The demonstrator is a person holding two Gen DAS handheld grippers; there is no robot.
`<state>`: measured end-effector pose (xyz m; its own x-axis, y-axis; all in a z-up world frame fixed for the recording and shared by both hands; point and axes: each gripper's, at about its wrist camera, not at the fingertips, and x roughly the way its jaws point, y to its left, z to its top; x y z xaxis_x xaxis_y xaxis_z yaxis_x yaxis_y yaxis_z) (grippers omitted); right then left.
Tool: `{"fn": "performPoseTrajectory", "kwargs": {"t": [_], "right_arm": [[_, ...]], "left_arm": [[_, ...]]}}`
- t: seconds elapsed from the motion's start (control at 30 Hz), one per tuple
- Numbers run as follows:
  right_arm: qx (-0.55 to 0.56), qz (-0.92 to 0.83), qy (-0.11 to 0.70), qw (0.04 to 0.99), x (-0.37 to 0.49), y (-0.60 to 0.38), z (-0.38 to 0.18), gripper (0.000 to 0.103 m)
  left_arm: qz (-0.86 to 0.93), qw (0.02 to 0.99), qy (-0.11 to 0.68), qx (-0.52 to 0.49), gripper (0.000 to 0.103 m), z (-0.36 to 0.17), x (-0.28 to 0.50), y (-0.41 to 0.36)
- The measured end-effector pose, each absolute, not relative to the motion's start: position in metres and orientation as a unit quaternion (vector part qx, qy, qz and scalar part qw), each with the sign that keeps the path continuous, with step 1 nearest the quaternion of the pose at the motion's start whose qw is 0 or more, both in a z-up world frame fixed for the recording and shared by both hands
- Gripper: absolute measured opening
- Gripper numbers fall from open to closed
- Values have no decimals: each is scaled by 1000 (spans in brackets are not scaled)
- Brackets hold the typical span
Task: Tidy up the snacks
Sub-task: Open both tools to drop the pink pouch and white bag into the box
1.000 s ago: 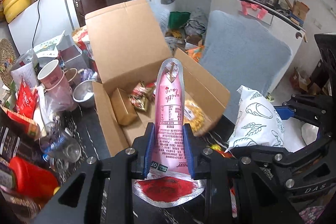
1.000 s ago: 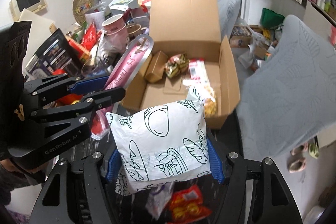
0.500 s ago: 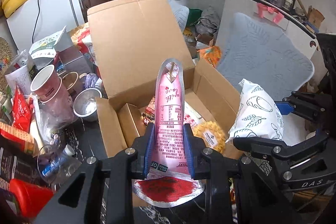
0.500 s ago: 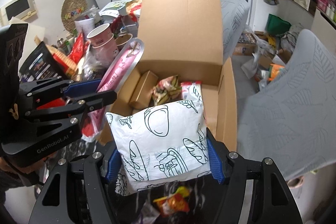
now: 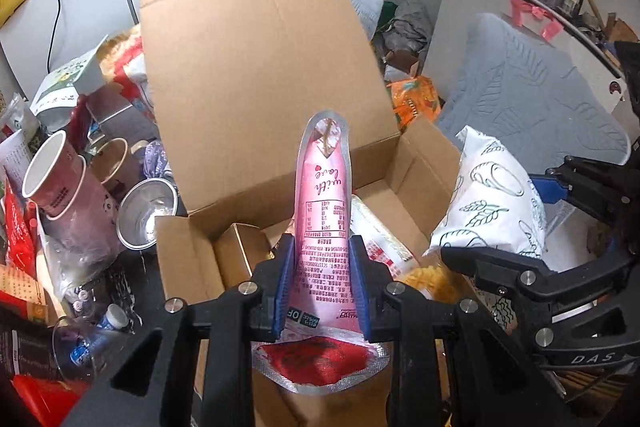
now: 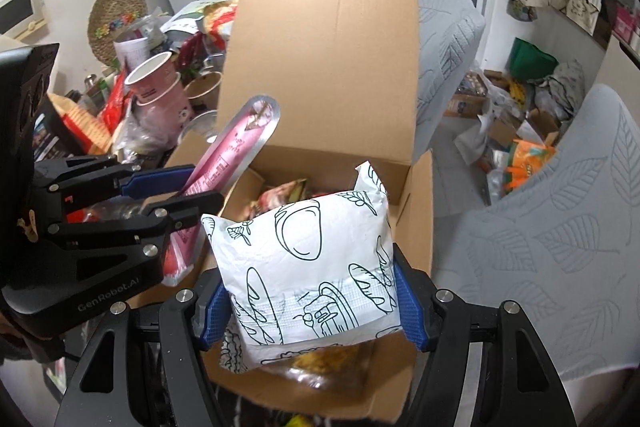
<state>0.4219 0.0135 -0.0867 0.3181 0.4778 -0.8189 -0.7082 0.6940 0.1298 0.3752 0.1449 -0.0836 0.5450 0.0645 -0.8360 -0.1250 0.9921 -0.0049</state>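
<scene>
My left gripper (image 5: 322, 267) is shut on a long pink foil snack pouch (image 5: 324, 211), which stands up over the open cardboard box (image 5: 248, 67). My right gripper (image 6: 308, 301) is shut on a puffy white bread bag with black drawings (image 6: 308, 259), held above the box's near edge (image 6: 420, 211). Inside the box lie a small brown carton (image 5: 240, 253), a red and white packet (image 5: 380, 243) and a yellow snack bag (image 5: 434, 277). In the right wrist view the left gripper (image 6: 192, 187) and pink pouch (image 6: 236, 151) hang at the box's left side.
Left of the box are pink paper cups (image 5: 60, 187), a steel bowl (image 5: 146, 213), bottles and red packets on a dark table. A white fridge (image 5: 80, 11) stands behind. Grey quilted chairs (image 6: 540, 247) are to the right, with bags and clutter on the floor (image 6: 516, 131).
Both grippers have moved forward and down toward the box with their packets; the box now looms larger and sits directly beneath them. Both grips are unchanged.
</scene>
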Motion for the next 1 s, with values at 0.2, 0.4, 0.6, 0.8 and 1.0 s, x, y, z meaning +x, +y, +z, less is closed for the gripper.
{"fn": "performPoseTrajectory", "kwargs": {"t": [0.2,0.4,0.6,0.8,1.0], "right_arm": [[-126,358,460,803,441,18,-103,69],[-137,337,468,806,449,23,-117,69],[-129,314,487,805,452,22,-121,70],[-131,308,490,805,449,19,-116,72],[-129,306,478,813,441,12,-99,72]], "left_arm": [[60,869,490,-36,26,-101,390,148],[81,854,515,-11,31,-112,401,145],[100,844,527,-11,32,-114,404,144],[107,847,521,-8,55,-105,395,145],[104,855,508,-12,55,-86,385,141]]}}
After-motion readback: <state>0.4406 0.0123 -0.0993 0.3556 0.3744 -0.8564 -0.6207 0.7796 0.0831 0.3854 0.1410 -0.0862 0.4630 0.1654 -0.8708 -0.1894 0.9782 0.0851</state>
